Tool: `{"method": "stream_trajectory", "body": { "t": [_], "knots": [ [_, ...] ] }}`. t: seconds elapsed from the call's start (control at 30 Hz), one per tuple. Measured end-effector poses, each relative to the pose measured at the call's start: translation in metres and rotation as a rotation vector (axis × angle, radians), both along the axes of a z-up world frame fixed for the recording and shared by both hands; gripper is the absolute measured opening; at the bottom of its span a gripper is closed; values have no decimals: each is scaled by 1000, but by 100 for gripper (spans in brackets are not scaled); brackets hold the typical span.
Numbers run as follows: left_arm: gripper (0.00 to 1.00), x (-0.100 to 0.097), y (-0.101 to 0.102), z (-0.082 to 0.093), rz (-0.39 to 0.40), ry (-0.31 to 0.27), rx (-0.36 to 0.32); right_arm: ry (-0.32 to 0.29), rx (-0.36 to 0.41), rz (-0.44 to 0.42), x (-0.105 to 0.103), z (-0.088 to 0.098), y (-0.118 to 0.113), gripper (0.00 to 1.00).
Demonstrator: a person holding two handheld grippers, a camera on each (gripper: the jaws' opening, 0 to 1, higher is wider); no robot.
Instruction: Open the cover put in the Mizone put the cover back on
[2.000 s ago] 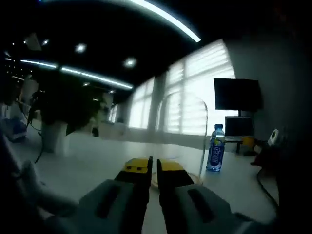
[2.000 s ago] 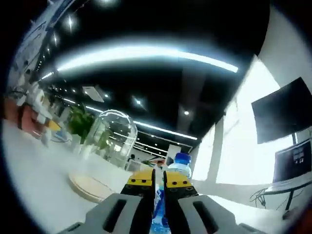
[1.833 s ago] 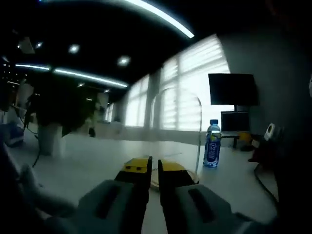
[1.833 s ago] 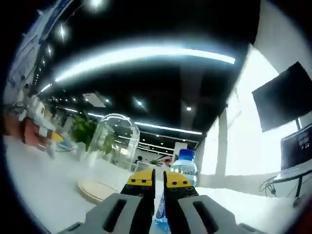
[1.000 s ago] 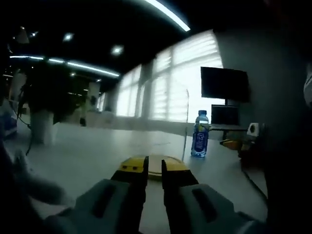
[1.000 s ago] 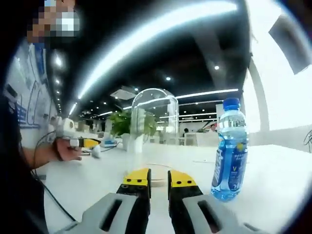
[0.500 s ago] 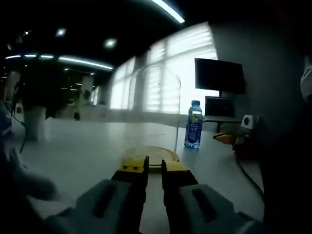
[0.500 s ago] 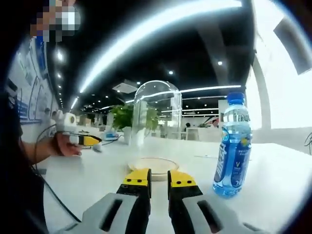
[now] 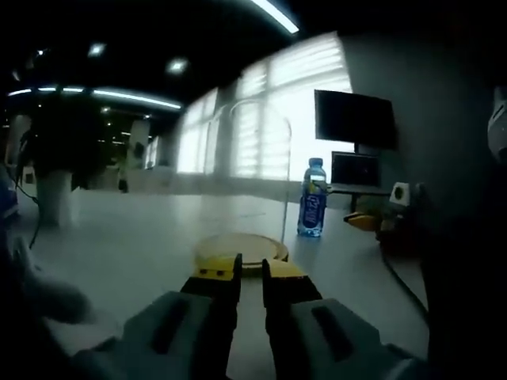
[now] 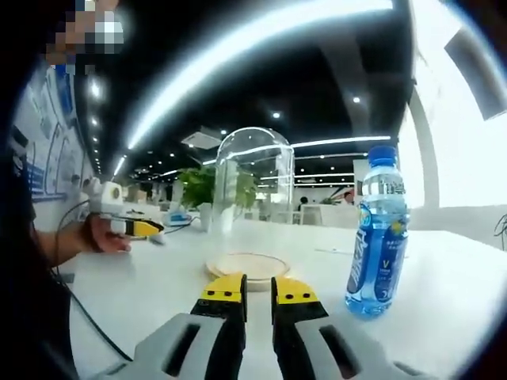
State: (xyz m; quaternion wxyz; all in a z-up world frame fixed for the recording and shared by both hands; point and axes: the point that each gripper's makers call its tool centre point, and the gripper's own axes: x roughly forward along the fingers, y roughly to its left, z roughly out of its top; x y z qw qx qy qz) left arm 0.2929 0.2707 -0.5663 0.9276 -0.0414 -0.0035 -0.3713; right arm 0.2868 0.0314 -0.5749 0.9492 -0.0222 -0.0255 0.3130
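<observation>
We see the glass cover (image 10: 247, 202) upright on its wooden base (image 10: 248, 265) dead ahead of the right gripper (image 10: 257, 290) | Mizone bottle (image 10: 379, 233) right, upright | both grippers' jaws nearly closed, empty | left gripper (image 9: 251, 269) faces the base too.

Gripper: I see my right gripper (image 10: 257, 290) with jaws nearly closed, empty.
Cover: glass dome (image 10: 255, 196) on wooden base (image 10: 247, 265), ahead.
Bottle: Mizone (image 10: 379, 234) upright on table (image 10: 444, 285), right of dome.
Left: hand (image 10: 101, 234) holding other gripper (image 10: 131, 225).
</observation>
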Motion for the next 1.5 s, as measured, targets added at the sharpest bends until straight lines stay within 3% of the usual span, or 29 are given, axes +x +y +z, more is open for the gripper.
{"method": "stream_trajectory", "body": {
  "t": [0.23, 0.47, 0.7, 1.5],
  "knots": [
    [7, 0, 1, 2, 4, -6, -7, 3, -7, 1, 0, -1, 1, 6],
    [7, -4, -7, -6, -21, -3, 45, 3, -24, 2, -1, -3, 2, 3],
    [7, -3, -2, -1, -16, 3, 4, 3, -19, 1, -1, -3, 2, 2],
    [7, -5, -6, -4, -24, -14, 40, -7, -38, -6, -4, 0, 6, 0]
  ]
}}
